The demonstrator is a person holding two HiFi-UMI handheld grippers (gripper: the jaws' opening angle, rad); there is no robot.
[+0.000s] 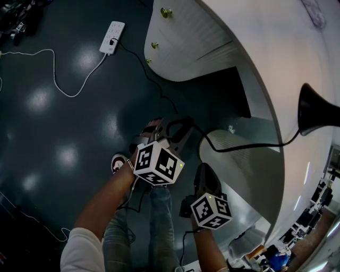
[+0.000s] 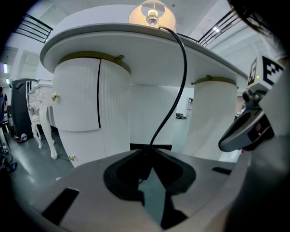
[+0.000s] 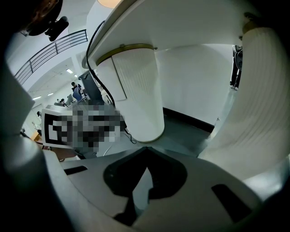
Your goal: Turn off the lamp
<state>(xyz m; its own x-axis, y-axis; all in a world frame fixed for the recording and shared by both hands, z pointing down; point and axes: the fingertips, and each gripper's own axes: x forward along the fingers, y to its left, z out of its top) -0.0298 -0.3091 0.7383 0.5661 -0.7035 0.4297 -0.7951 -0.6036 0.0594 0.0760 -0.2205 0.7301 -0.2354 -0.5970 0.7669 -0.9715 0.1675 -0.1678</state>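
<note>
- My left gripper (image 2: 147, 153): tips pinched on the black cord (image 2: 180, 72), which drops in from 12 o'clock. The slit behind the tips shows only floor.
- My right gripper (image 3: 146, 153): tips together, nothing btwn them. It hangs just beside the left one, at 3 o'clock in left gripper view.
- The lamp (image 2: 152, 14) stands on the desk (image 2: 136, 50) top at 12 o'clock, bulb lit, shade glowing. In head view it's at 3 o'clock, well apart from both grippers.
- In the way: two ribbed pedestals (image 2: 90, 99) at 10 and 2 o'clock, w/ a recess btwn them dead ahead. The cord hangs free in front of that recess.
- Head view: power strip (image 1: 112, 37) at 11 o'clock on the dark floor (image 1: 42, 133), a white cable (image 1: 58, 82) trailing toward 9. A black lead runs from the strip toward my left gripper. Brass knobs (image 1: 166, 12) at 12.
- White carved side table (image 2: 41, 104) at 9 o'clock in left gripper view.
- Hard to tell: any switch on the cord. The stretch inside my pads is lost, black on black.
- The desk rim hides the lamp base. In right gripper view only the shade's edge shows at 11 o'clock, cut off by the frame.
</note>
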